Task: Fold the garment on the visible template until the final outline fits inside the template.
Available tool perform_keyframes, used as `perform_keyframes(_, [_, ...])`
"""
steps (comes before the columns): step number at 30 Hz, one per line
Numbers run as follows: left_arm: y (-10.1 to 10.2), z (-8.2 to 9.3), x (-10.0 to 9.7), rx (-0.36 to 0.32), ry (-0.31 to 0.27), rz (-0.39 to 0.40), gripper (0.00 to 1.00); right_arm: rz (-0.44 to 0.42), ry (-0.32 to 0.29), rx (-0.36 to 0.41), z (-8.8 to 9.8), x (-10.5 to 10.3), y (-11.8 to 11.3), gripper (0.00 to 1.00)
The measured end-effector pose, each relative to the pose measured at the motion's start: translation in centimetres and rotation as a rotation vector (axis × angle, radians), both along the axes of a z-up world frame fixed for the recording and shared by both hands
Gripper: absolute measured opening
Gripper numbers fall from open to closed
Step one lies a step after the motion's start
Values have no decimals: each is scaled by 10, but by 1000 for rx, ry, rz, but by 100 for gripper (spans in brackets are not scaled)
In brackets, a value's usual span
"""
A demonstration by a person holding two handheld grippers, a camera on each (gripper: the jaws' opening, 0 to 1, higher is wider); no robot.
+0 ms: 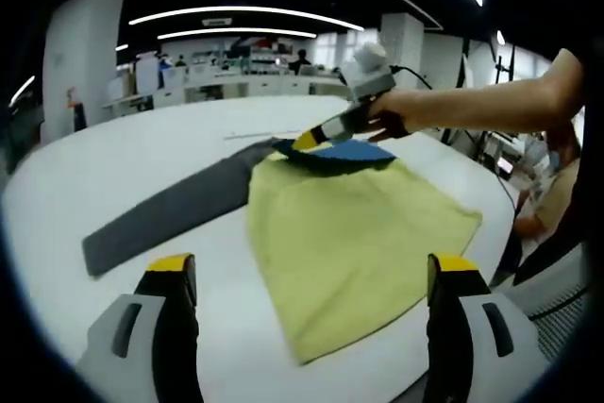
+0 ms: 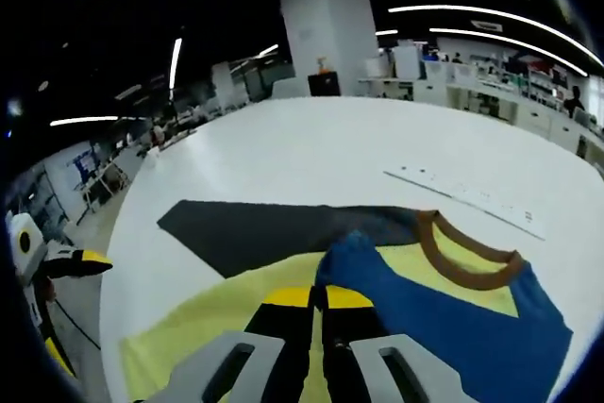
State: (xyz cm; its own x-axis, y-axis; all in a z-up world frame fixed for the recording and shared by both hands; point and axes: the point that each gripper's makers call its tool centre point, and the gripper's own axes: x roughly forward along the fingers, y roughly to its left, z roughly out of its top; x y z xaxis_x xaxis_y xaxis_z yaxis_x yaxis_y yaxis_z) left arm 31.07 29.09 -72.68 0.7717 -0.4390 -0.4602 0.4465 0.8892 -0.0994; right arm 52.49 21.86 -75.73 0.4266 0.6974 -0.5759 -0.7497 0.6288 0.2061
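Mid-fold: my right gripper (image 2: 316,301), jaws closed, pinches the blue sleeve of the yellow-and-blue T-shirt (image 1: 349,224), which lies on the white table (image 1: 113,167) across the dark grey template (image 1: 170,209). My left gripper (image 1: 311,276) hovers wide open, empty. Next, I judge, the sleeve goes inward.

Right gripper (image 2: 316,301), jaws closed on the blue sleeve (image 2: 354,257) of a yellow garment (image 2: 453,309), laid over a dark template (image 2: 264,233) on the white table (image 2: 311,148).
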Motion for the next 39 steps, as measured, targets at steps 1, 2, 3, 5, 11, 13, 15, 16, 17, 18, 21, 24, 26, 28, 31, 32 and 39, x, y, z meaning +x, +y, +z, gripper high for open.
perform_keyframes(1, [0,0,0,1,0,-1,99,-4,8,-2,-4,-1,1,0])
perform_keyframes(2, [0,0,-1,4,2,-2,99,-10,19,-6,-8,-2,2,0])
perform_keyframes(3, [0,0,-1,7,4,-1,99,-14,29,-6,-11,-2,3,0])
perform_keyframes(5, [-1,1,-1,5,4,1,99,-22,67,-6,-19,-7,4,0])
perform_keyframes(11, [-2,1,-3,6,8,6,99,-16,89,-2,-20,-11,3,7])
perform_keyframes(13, [-1,1,-2,7,8,6,99,-21,85,7,-15,-10,3,17])
perform_keyframes(15, [-1,1,-2,11,8,7,99,-27,79,16,-11,-9,1,30])
perform_keyframes(16, [0,1,-1,11,10,7,99,-26,67,14,-7,-8,-1,34])
perform_keyframes(17, [-1,1,-1,11,13,6,99,-26,57,12,-6,-7,-2,40])
perform_keyframes(18, [0,2,-1,11,10,5,99,-29,54,8,-4,-6,-6,43])
perform_keyframes(21, [0,3,1,9,4,3,99,-60,68,3,-1,-3,-18,54])
perform_keyframes(24, [1,2,2,11,3,3,99,-101,69,5,2,2,-32,61])
perform_keyframes(26, [1,3,2,12,1,3,99,-114,81,-1,2,0,-42,67])
perform_keyframes(28, [1,4,3,13,-3,2,99,-128,77,-13,2,-1,-53,72])
perform_keyframes(31, [1,4,3,3,0,5,99,-152,61,-30,3,1,-73,73])
perform_keyframes(32, [0,5,4,-10,-5,8,99,-156,59,-35,3,0,-78,74])
perform_keyframes(39, [6,3,7,-4,-9,12,99,-196,44,-45,8,-2,-109,77])
